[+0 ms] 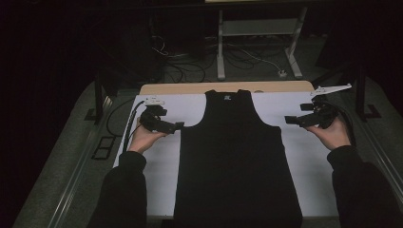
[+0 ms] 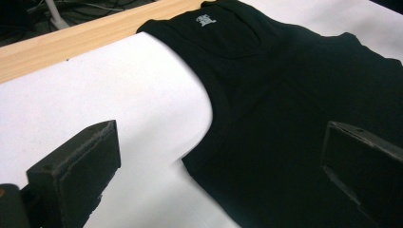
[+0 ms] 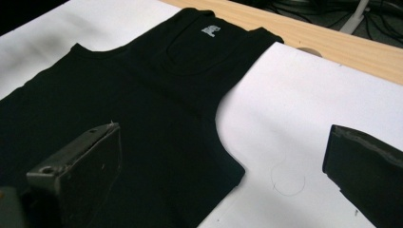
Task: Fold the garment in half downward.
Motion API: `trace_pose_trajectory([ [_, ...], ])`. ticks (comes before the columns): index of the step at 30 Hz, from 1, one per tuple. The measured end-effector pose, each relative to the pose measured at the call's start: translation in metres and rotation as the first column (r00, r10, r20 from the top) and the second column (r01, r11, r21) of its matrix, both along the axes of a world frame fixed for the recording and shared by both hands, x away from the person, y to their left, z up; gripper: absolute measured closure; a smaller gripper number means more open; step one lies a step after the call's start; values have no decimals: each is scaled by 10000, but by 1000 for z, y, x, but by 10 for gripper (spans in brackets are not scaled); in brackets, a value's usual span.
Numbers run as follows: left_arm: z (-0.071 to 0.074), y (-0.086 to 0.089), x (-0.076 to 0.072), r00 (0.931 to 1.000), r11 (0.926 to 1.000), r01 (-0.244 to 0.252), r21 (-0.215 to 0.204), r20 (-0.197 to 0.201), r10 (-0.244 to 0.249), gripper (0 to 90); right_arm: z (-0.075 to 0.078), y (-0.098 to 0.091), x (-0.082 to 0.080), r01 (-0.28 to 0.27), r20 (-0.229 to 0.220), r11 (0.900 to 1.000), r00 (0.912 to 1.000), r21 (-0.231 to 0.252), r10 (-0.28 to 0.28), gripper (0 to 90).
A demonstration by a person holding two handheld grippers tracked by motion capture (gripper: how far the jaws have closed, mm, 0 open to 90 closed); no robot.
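Lying flat on the white table (image 1: 294,166) — a black tank top (image 1: 237,156), smooth, label showing.

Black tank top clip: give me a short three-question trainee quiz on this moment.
1. True or false: the black tank top lies flat on the white table cover.
2. Which is open? A left hand-held gripper alone, B right hand-held gripper alone, C both.
3. What sits inside the neckline?

Key: 1 true; 2 C, each points at an armhole edge, gripping nothing; 3 a small white label.
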State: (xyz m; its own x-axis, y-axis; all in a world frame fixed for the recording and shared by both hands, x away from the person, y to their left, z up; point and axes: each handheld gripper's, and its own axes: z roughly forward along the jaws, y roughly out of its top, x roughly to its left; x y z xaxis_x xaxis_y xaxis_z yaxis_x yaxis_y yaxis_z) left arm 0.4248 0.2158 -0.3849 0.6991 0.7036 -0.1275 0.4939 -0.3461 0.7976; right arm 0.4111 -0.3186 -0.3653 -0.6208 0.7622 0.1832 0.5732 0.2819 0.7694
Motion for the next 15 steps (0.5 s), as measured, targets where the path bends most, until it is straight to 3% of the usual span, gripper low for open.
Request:
trace_pose_trajectory([
  [15, -16, -3, 11, 9994, 9999, -106, 69, -313, 109, 0, -17, -1, 13, 162, -459, 9998, 9988, -68, -165, 0],
])
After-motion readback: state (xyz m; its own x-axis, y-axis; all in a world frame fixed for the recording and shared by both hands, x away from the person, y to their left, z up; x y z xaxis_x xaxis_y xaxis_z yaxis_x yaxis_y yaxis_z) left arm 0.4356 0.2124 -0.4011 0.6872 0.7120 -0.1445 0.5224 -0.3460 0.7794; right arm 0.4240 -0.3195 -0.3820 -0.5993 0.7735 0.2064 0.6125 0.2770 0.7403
